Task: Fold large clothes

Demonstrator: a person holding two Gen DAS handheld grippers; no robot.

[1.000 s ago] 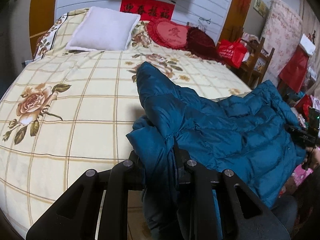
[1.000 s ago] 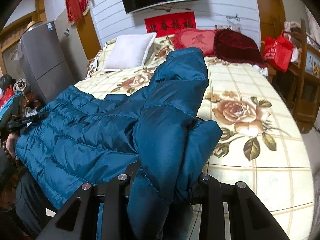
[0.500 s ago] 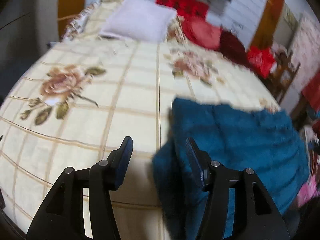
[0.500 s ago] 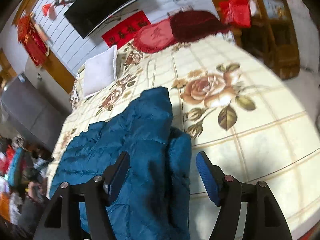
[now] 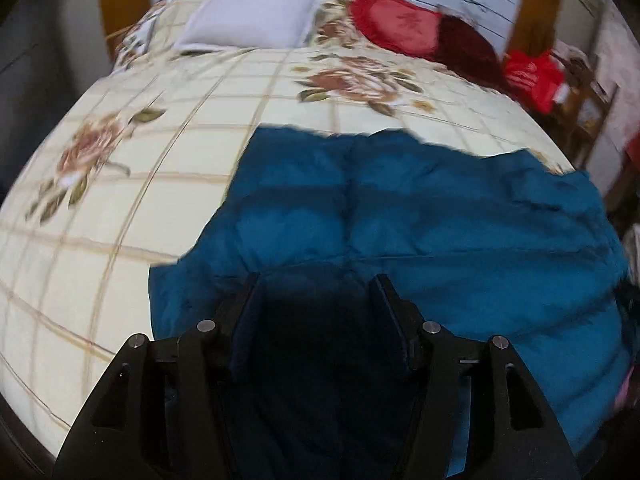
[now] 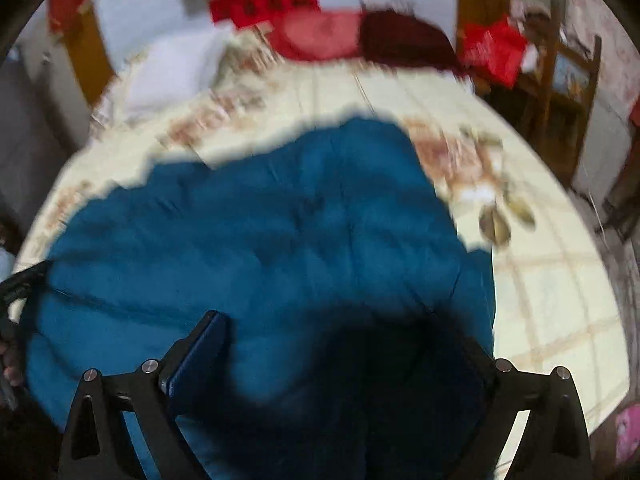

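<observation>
— Where was the jacket (image 5: 420, 220) lying?

— Spread flat on the bed (image 5: 120, 208), at the near end, over the flowered, checked bedspread. It was a teal quilted jacket. Its near edge ran under both claws and dropped out of sight below them.

— Which way did it run?

— In the left wrist view its long axis lay across the bed, left to right, with the far edge roughly parallel to the pillows. A seam ran down the middle toward the camera. Which end was collar and which was hem, I could not tell; both pictures were blurred.

— And the claws?

— The left gripper (image 5: 318, 280) had its jaws apart, with only dark fabric in shadow lying between them, nothing pinched. The right gripper (image 6: 340, 324) stood apart too, wider, above the jacket's right-hand part (image 6: 260, 220); its right finger was mostly lost against the dark shadow there.

— What lay beyond?

— A white pillow (image 5: 252, 16) at the head of the bed, a red cushion (image 5: 400, 28) beside it and a dark maroon one (image 5: 468, 52) next to that. A red bag (image 6: 494, 48) sat by a wooden chair (image 6: 568, 80) off the right side.
</observation>
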